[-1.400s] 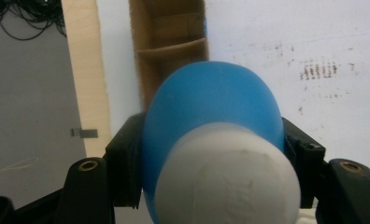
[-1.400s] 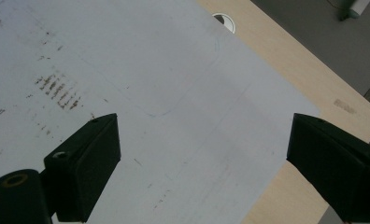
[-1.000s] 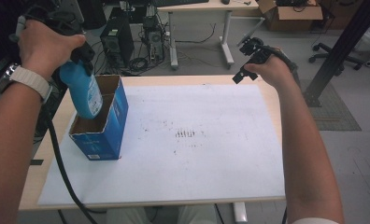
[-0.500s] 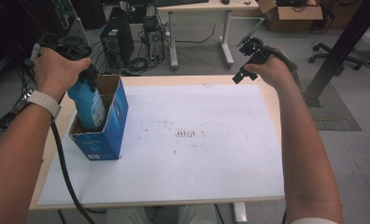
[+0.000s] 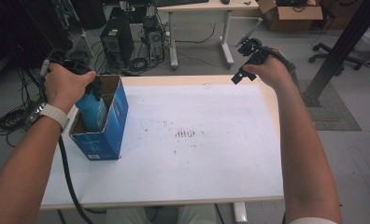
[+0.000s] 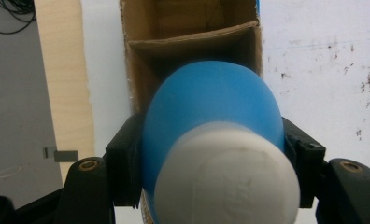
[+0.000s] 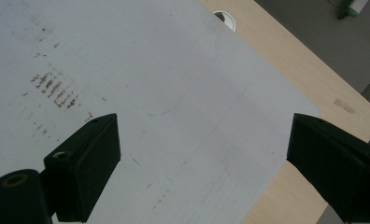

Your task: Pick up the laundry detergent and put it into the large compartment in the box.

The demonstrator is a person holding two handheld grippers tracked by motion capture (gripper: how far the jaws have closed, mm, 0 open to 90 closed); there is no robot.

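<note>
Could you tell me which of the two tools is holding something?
The left tool, clamped on the blue bottle over the box; the right tool is open.

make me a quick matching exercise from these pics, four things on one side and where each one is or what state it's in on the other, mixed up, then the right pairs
Things:
1. blue bottle
2. blue cardboard box
3. left gripper
4. right gripper

Places or states:
A. jaws wide apart, nothing between them, over the white table cover
B. stands open-topped on the left part of the table
C. partly down inside the box, white cap end toward the camera in the left gripper view
D. jaws clamped on both sides of the bottle

Pairs: 1-C, 2-B, 3-D, 4-A
</note>
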